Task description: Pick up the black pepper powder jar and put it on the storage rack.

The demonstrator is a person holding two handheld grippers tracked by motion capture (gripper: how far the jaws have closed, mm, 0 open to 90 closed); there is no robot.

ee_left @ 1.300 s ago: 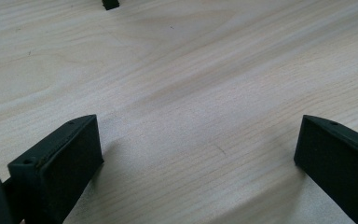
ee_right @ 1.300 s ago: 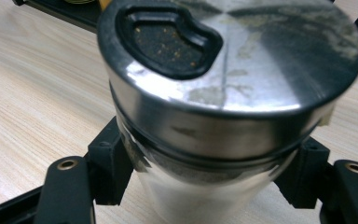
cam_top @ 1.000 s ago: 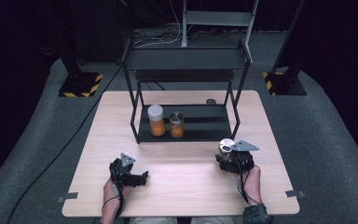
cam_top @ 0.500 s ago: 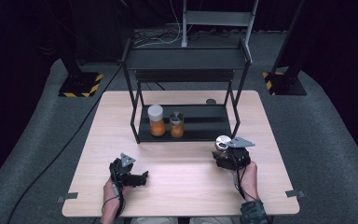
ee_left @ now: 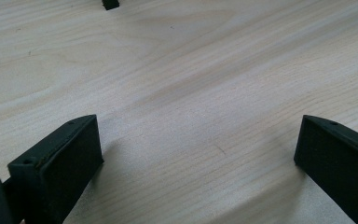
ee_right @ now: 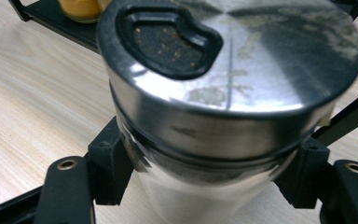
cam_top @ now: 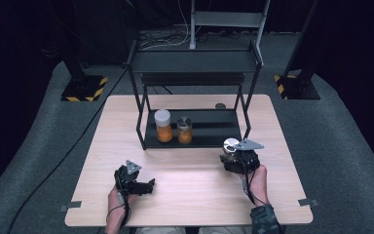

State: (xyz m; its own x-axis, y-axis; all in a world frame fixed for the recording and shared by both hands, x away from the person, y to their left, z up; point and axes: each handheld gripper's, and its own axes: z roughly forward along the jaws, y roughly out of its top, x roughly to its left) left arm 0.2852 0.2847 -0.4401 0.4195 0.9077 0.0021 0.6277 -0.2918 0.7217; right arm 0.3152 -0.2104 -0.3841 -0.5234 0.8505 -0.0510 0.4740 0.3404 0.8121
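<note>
meanwhile the right gripper clamps a steel-lidded jar near the rack's front right corner; knocking its post risks slippage. left gripper gapes empty.

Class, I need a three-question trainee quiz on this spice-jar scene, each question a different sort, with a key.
1. True or false: the right gripper is shut on the glass spice jar with the shiny metal lid.
2. How many jars stand on the lower tier of the black metal shelf rack?
3. The left gripper is: A) open above bare table, B) holding a jar, C) on the rack.

Key: 1 true. 2 two, the white-lidded orange jar and the smaller metal-lidded orange jar. 3 A, over the light wooden table.
</note>
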